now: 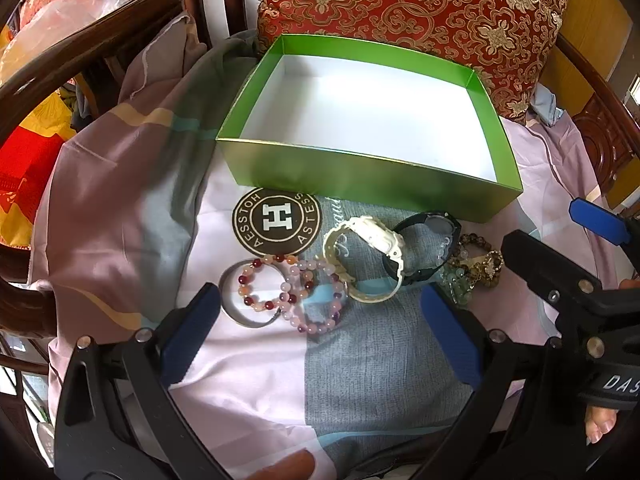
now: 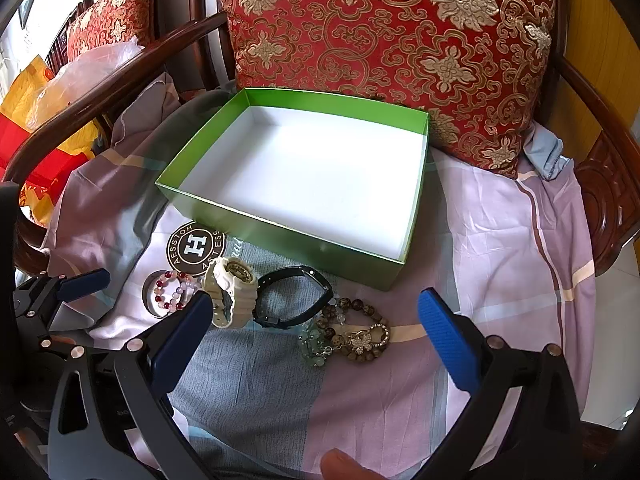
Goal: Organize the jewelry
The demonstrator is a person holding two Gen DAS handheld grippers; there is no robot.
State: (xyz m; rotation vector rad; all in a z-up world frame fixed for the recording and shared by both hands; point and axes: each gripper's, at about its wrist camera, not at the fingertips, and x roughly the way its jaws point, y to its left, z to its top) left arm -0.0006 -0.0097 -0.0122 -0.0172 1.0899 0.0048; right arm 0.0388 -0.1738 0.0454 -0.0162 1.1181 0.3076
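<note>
On the patterned sheet (image 1: 120,240), leftmost, a beaded bracelet cluster (image 1: 288,292) lies just ahead of the left gripper (image 1: 320,320), whose jaws are spread and empty, likely lined up to grab it. Next come a white watch (image 2: 230,292), a black watch (image 2: 292,296) and brown beads (image 2: 352,336), in front of the right gripper (image 2: 316,332), equally spread and empty. Behind them a green box (image 2: 276,236) sits vacant, apparently to receive everything.
</note>
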